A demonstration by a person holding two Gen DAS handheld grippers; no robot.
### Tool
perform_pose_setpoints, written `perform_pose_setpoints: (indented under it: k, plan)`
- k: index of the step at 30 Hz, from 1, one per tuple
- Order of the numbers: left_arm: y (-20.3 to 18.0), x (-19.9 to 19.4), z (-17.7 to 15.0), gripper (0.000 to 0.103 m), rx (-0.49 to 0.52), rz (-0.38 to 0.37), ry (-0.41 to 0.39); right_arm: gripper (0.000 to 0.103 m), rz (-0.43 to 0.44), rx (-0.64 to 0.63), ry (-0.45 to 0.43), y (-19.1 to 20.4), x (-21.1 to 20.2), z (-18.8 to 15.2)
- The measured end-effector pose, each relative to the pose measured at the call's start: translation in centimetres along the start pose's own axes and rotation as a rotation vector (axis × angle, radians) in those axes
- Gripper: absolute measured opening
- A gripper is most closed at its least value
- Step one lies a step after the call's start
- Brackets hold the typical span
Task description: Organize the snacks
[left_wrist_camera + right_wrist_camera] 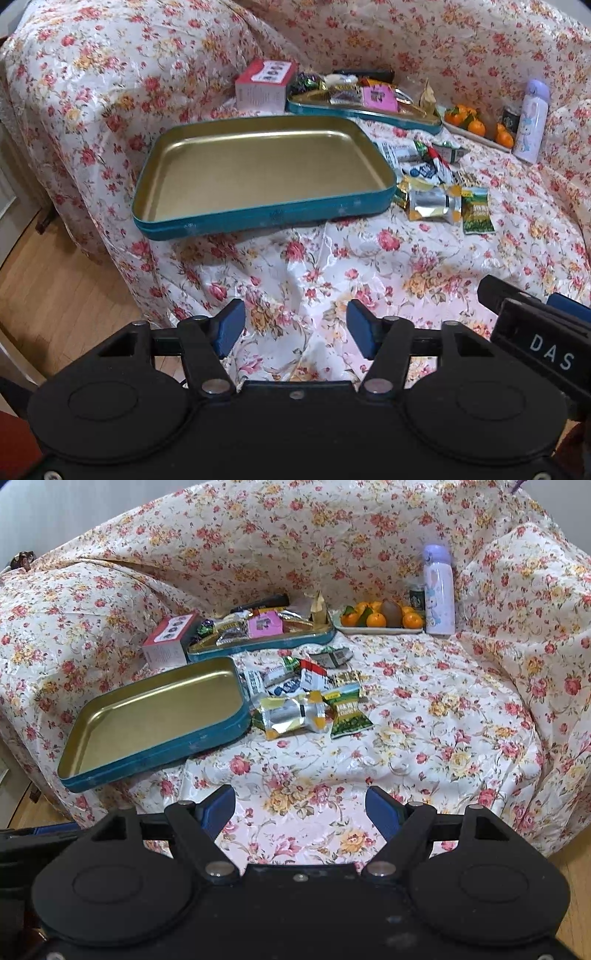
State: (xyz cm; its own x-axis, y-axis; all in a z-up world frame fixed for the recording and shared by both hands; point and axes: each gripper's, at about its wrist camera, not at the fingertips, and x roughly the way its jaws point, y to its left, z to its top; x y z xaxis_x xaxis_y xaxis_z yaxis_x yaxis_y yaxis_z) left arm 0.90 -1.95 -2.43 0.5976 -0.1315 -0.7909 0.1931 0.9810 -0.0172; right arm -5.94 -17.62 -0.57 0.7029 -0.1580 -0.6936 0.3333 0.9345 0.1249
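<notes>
An empty gold-lined teal tin tray [207,225] [155,755] lies on the floral-covered sofa seat. A pile of loose snack packets [439,177] [306,698] lies just right of it, with a silver-yellow pouch [291,714] and a green packet [349,716] in front. A second teal tray [369,114] [266,642] behind holds several snacks. My left gripper [295,328] is open and empty, well in front of the empty tray. My right gripper [300,812] is open and empty, in front of the pile; it shows in the left wrist view [535,325].
A pink-red box [264,86] [170,642] stands left of the back tray. A white plate of tangerines [380,622] [476,127], a dark can [417,596] and a lilac bottle [439,590] [532,122] stand at the back right. Wooden floor [55,288] lies left of the sofa.
</notes>
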Motion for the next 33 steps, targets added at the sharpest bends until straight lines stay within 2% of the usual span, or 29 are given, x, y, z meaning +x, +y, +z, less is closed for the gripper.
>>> perform_pose_setpoints:
  k: [5, 12, 17, 20, 25, 27, 33]
  plan:
    - [-0.5, 1.1, 0.4, 0.063, 0.019, 0.007, 0.026, 0.082, 0.002, 0.007, 0.048, -0.3, 1.6, 0.3]
    - [-0.8, 2.4, 1.5, 0.063, 0.030, 0.002, 0.017, 0.081, -0.006, 0.056, 0.097, -1.3, 4.0, 1.1]
    - [-1.2, 3.4, 2.6, 0.063, 0.039, -0.030, -0.012, 0.079, -0.038, 0.095, 0.098, -2.5, 5.7, 2.0]
    - [-1.9, 4.2, 3.4, 0.063, 0.064, -0.026, -0.036, 0.071, -0.037, 0.124, 0.103, -3.5, 6.9, 2.6]
    - [-3.2, 5.8, 4.6, 0.063, 0.109, -0.054, -0.031, 0.069, -0.053, 0.151, 0.106, -5.1, 9.1, 3.5]
    - [-3.7, 6.4, 5.0, 0.063, 0.125, -0.064, -0.032, 0.063, -0.064, 0.141, 0.108, -5.5, 9.9, 3.9]
    - [-4.8, 8.2, 5.9, 0.059, 0.155, -0.068, -0.025, 0.063, -0.072, 0.124, 0.082, -6.4, 11.6, 5.3]
